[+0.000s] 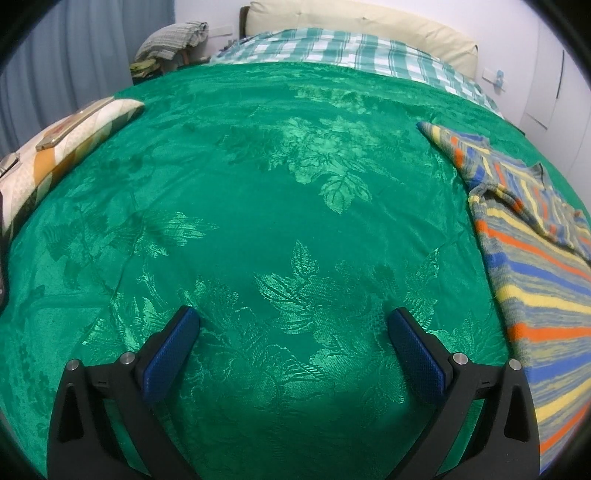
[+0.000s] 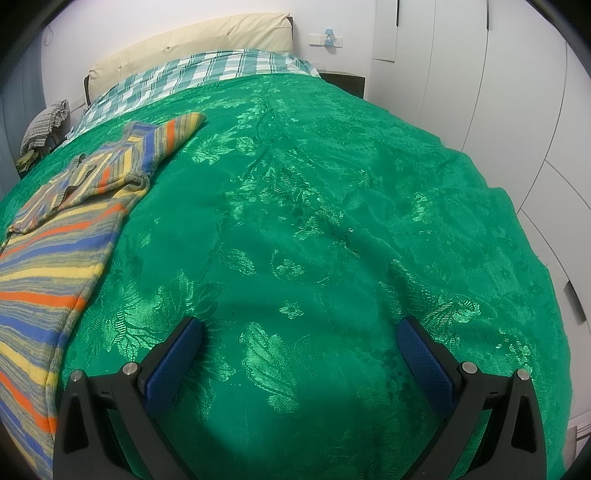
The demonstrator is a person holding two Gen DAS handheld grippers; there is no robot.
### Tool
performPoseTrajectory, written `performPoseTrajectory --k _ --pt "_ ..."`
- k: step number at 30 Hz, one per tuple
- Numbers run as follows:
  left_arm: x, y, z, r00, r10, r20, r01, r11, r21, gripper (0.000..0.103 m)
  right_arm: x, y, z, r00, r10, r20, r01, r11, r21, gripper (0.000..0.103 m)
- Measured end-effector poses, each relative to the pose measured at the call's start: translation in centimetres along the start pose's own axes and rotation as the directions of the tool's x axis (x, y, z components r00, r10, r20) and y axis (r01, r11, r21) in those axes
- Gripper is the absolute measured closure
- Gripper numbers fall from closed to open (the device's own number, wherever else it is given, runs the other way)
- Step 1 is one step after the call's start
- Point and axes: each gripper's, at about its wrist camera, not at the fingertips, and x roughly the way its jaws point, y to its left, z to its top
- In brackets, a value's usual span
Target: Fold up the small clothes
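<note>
— How are the two tools seen?

— The left gripper (image 1: 291,314) is held with its jaws spread wide, nothing between the blue pads (image 1: 168,350); only the green bedspread (image 1: 258,206) is seen beneath it. The right gripper (image 2: 299,325) is likewise spread wide and empty above the same cloth.

— And where is the garment found?

— A striped knitted sweater (image 1: 532,258), banded in orange, blue, yellow and grey, is laid flat on the bedspread. In the left wrist view it is seen at the right edge, well apart from the fingers; in the right wrist view it (image 2: 62,240) is seen at the left edge. It is thus placed between the two grippers and touched by neither. One sleeve (image 2: 173,133) is stretched toward the head of the bed.

— What else is shown?

— A checked sheet (image 1: 332,48) and a cream headboard (image 1: 369,26) are seen at the far end, and a patterned cushion (image 1: 74,136) is laid at the left edge of the bed. White cupboard doors (image 2: 498,92) are seen to the right.
</note>
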Motion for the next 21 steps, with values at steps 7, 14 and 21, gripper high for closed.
performPoseTrajectory --k 7,14,21 --pt "-0.01 0.03 -0.02 1.000 -0.001 0.000 0.001 1.000 0.000 0.000 -0.02 0.06 -0.05 1.000 0.000 0.000 0.000 1.000 0.000 0.000" --pt "0.01 0.01 -0.05 1.000 -0.003 0.000 0.003 1.000 0.000 0.000 -0.01 0.09 -0.08 1.000 0.000 0.000 0.000 1.000 0.000 0.000" --pt "-0.02 -0.01 -0.06 1.000 -0.002 0.000 0.002 1.000 0.000 0.000 0.03 0.09 -0.06 1.000 -0.001 0.000 0.001 1.000 0.000 0.000"
